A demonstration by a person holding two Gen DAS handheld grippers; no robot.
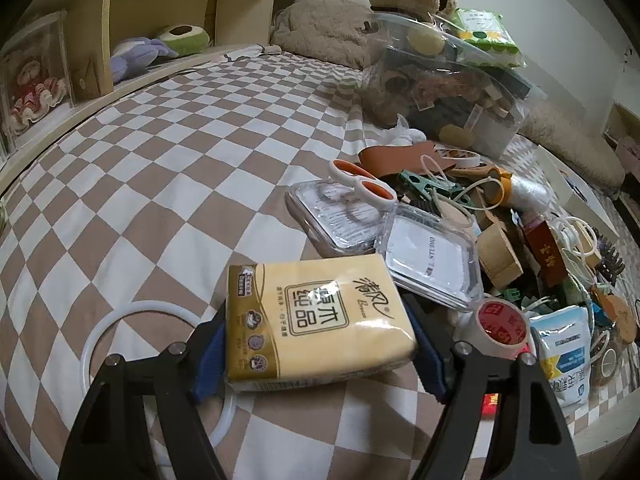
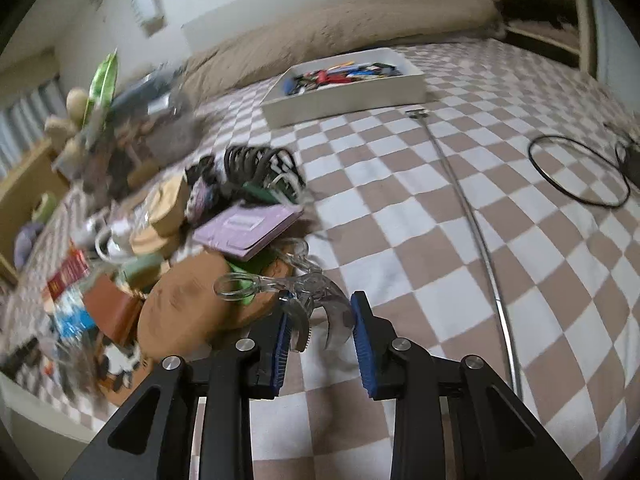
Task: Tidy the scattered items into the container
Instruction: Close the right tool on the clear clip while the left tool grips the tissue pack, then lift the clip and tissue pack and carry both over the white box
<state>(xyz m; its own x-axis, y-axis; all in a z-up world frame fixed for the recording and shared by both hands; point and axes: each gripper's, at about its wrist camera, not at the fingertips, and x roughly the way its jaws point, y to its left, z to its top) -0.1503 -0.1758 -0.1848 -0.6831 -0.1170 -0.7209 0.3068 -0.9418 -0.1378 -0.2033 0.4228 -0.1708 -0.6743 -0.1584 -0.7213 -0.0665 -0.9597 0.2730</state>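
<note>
My left gripper (image 1: 316,344) is shut on a yellow tissue pack (image 1: 316,320) and holds it over the checkered bed. Beyond it lies a heap of scattered items: white-and-orange scissors (image 1: 360,184), clear plastic boxes (image 1: 432,268) and a roll of red-printed tape (image 1: 500,326). My right gripper (image 2: 320,330) is shut on a clear plastic hair claw clip (image 2: 304,296), beside the heap with a purple booklet (image 2: 248,228) and a brown leather piece (image 2: 188,312). A white tray container (image 2: 348,96) with several small items stands far back on the bed.
A white ring (image 1: 100,332) lies under the left gripper. A black ring (image 2: 576,172) and a thin metal rod (image 2: 476,232) lie on the right of the bed. A clear storage bin (image 1: 448,96), plush toys and a wooden shelf (image 1: 160,8) stand behind.
</note>
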